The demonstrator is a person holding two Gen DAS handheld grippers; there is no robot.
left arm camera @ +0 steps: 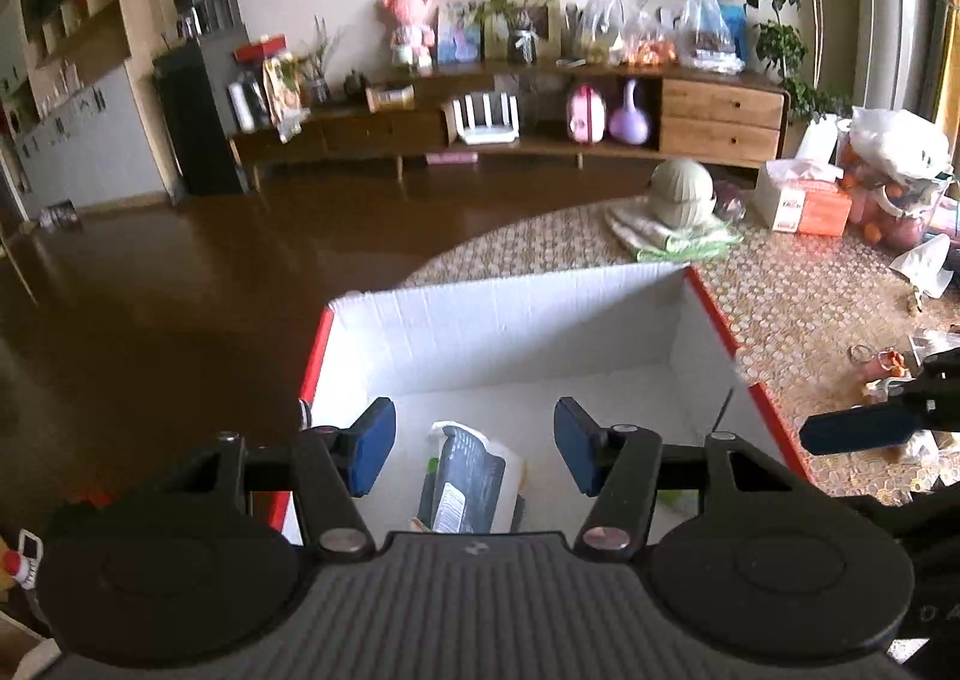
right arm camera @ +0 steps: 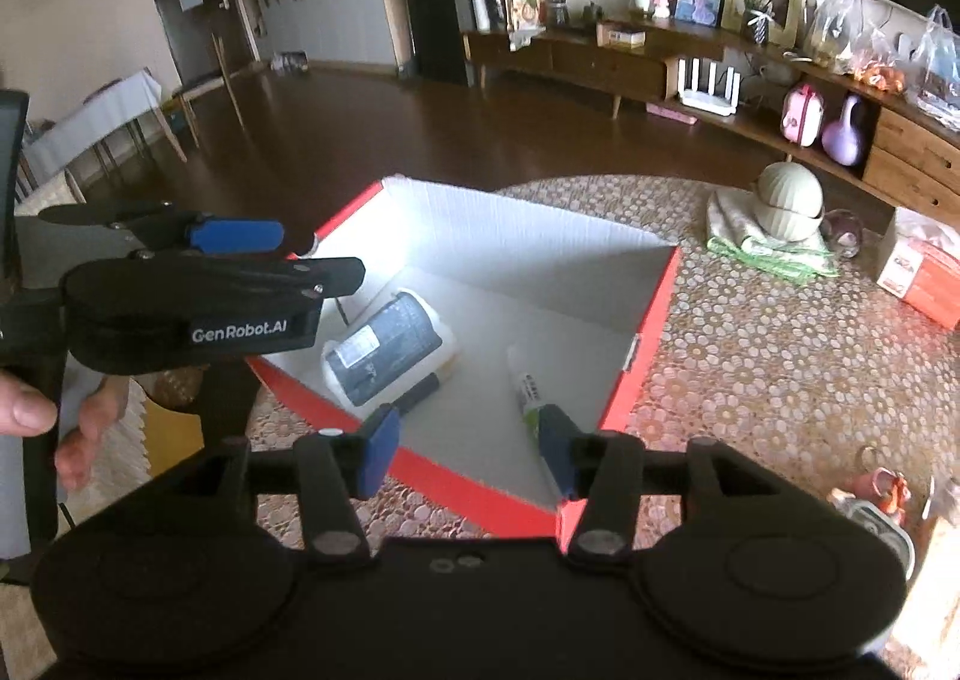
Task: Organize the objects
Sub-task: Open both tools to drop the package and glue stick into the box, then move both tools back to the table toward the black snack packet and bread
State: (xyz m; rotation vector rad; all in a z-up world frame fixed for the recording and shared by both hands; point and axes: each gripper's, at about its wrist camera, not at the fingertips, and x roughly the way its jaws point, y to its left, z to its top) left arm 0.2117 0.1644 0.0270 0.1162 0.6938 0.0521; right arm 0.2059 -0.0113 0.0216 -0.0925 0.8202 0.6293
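A red box with a white inside (left arm camera: 600,314) (right arm camera: 528,236) stands on the patterned table. In it lie a white jar with a dark label (left arm camera: 471,482) (right arm camera: 387,350) and a white tube with green print (right arm camera: 528,389). My left gripper (left arm camera: 474,449) is open and empty, hovering above the jar inside the box; it also shows in the right wrist view (right arm camera: 240,248). My right gripper (right arm camera: 468,449) is open and empty over the box's near corner; one blue finger (left arm camera: 858,428) of it shows in the left wrist view.
On the table lie a cream shell-shaped object on folded cloths (right arm camera: 786,206), an orange and white tissue box (right arm camera: 924,272) and small orange items (right arm camera: 882,485). Bags of fruit (left arm camera: 894,182) stand at the far right. A long wooden sideboard (left arm camera: 720,116) lines the wall.
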